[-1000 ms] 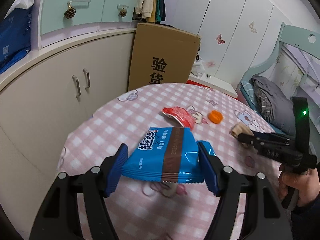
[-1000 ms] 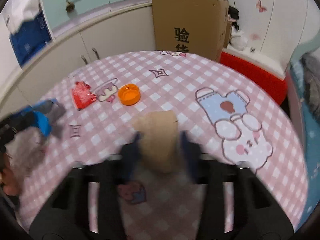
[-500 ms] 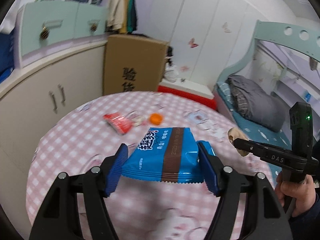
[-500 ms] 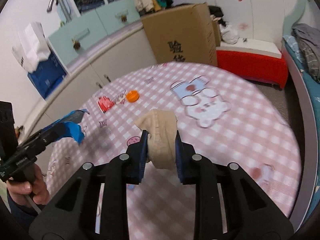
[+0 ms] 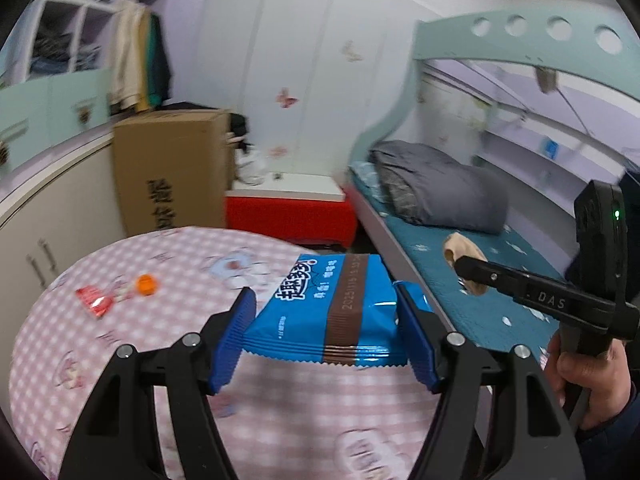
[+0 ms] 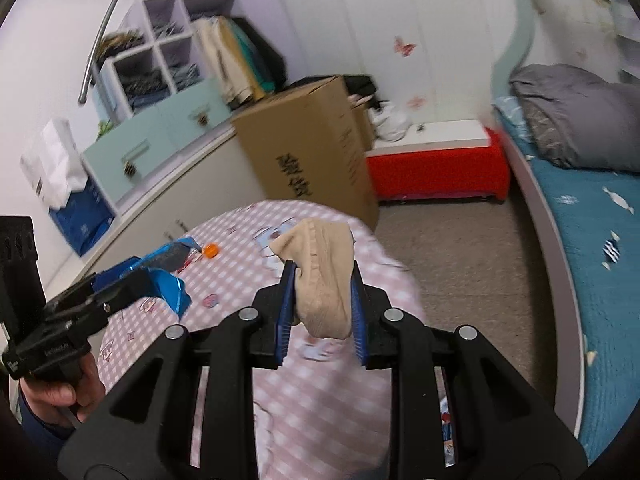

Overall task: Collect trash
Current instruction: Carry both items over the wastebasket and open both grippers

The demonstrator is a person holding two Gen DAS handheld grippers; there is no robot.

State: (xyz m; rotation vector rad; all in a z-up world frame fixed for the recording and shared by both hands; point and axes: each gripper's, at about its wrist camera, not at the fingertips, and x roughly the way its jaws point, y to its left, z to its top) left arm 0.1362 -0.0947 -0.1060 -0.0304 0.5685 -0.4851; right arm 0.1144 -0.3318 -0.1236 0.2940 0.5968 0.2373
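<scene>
My left gripper is shut on a blue snack wrapper and holds it above the pink checked round table. My right gripper is shut on a crumpled beige piece of trash, held high over the table's right edge. The right gripper with the beige piece also shows at the right of the left wrist view. The left gripper with the blue wrapper shows at the left of the right wrist view. A red wrapper and an orange cap lie on the table.
A cardboard box stands behind the table by white cabinets. A red and white low bench sits beyond. A bed with a teal cover and grey bedding runs along the right. Brown floor lies between table and bed.
Both grippers have lifted higher and swung right toward the bed side, keeping their loads. The table now sits lower and further left in both views.
</scene>
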